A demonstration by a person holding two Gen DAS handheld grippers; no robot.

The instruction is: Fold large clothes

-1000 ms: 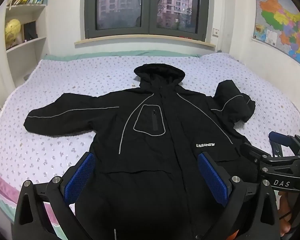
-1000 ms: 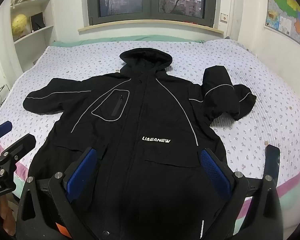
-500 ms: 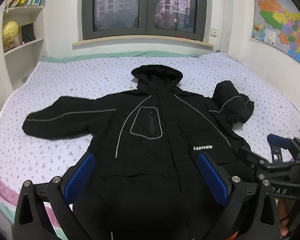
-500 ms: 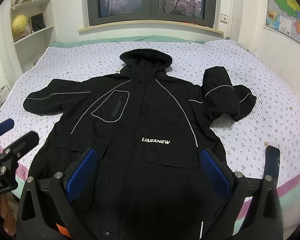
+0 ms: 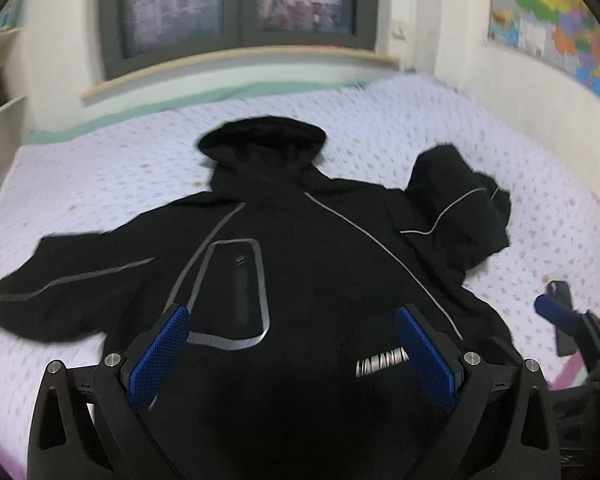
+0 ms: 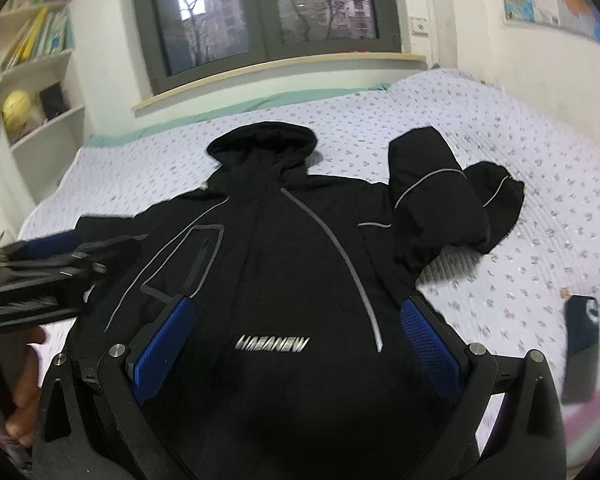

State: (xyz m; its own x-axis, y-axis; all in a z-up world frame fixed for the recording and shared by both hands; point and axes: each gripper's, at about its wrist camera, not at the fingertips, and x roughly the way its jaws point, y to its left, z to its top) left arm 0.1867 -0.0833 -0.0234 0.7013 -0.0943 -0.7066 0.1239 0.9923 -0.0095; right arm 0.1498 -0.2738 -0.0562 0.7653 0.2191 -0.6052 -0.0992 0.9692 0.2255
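A black hooded jacket (image 5: 300, 264) with grey piping lies front up on the bed; it also shows in the right wrist view (image 6: 284, 264). Its left sleeve (image 5: 68, 292) is stretched out, its right sleeve (image 6: 444, 200) is bent back on itself. My left gripper (image 5: 292, 316) is open and empty, above the jacket's chest. My right gripper (image 6: 300, 308) is open and empty, above the jacket's logo. The left gripper also shows in the right wrist view (image 6: 60, 256), over the left sleeve. Part of the right gripper shows at the edge of the left wrist view (image 5: 560, 312).
The bed (image 6: 520, 152) has a white flowered cover. A dark phone (image 6: 580, 344) lies on it near the right front edge. A window and sill stand behind the bed, shelves (image 6: 40, 80) at the left, a wall map (image 5: 560, 20) at the right.
Both grippers have moved forward over the jacket and tilted; the jacket looks larger and closer. The left gripper now reaches over the left sleeve. The jacket has not moved.
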